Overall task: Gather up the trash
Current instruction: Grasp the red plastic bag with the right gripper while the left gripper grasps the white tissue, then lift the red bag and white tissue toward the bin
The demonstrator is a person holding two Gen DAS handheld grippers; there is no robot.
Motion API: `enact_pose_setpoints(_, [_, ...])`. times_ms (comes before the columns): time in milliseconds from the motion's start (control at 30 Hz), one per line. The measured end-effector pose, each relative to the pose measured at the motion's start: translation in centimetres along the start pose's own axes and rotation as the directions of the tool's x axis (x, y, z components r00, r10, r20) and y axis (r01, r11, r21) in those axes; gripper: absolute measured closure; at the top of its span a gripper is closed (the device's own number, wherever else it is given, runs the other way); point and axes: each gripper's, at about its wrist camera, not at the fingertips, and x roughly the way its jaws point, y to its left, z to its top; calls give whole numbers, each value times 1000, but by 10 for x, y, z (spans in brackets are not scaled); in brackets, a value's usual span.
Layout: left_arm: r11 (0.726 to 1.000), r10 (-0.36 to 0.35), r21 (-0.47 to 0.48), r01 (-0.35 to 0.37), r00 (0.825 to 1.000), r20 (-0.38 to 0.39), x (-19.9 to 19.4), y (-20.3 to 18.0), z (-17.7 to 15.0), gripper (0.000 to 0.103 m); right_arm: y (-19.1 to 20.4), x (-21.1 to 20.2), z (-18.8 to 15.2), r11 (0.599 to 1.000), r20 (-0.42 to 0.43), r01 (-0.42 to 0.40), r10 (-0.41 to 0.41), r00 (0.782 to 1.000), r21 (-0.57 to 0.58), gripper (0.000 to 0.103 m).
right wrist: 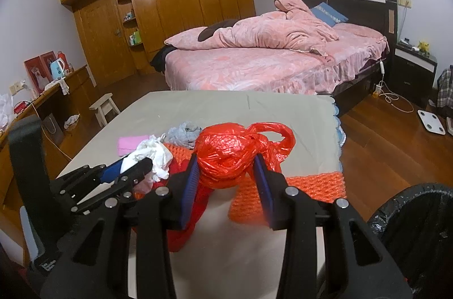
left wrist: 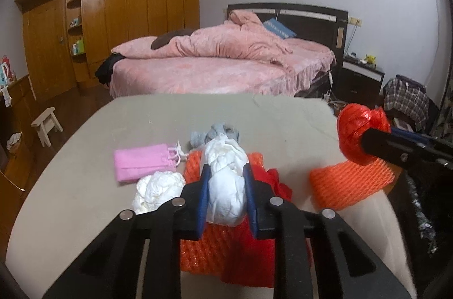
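Clamped between blue pads close to the lens: a crumpled white tissue wad (left wrist: 225, 183), gripped by the left gripper (left wrist: 225, 171) and lifted just above the orange foam netting (left wrist: 226, 248) and the table (left wrist: 85, 185). Long axis of the wad running forward, along the fingers. Beside it on the table, a second white wad (left wrist: 158, 190), a pink pouch (left wrist: 141, 164), a grey rag (left wrist: 215, 133). Off to the right and higher, the right gripper's arm, shut on a red plastic bag (left wrist: 359, 126), with another orange net sleeve (left wrist: 351, 183) below.

From the right wrist: right gripper (right wrist: 228, 169) closed on the knotted red plastic bag (right wrist: 226, 154), held above the table edge. Black-lined bin (right wrist: 419, 217) low at right, beside the table, nearer this arm than the left gripper (right wrist: 138, 164), seen at left. Likely next: swing rightward and down to the bin.
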Motion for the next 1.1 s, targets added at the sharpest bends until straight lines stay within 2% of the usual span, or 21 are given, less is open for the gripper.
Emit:
enact_pose_setpoints(267, [999, -12, -30, 14, 997, 79, -37, 4, 15, 80, 1, -22, 2, 1000, 32, -9, 9, 999, -1, 65])
enact_pose_setpoints(700, [998, -49, -33, 54, 992, 118, -83, -11, 23, 80, -4, -72, -5, 1000, 60, -1, 1, 998, -10, 65])
enact_pose_setpoints(900, [995, -100, -1, 101, 986, 130, -98, -36, 24, 80, -18, -102, -12, 1000, 70, 25, -26, 997, 8, 65])
enact_pose_setpoints(1100, [988, -156, 24, 154, 978, 135, -109, -64, 24, 80, -37, -134, -25, 996, 70, 85, -86, 994, 12, 65])
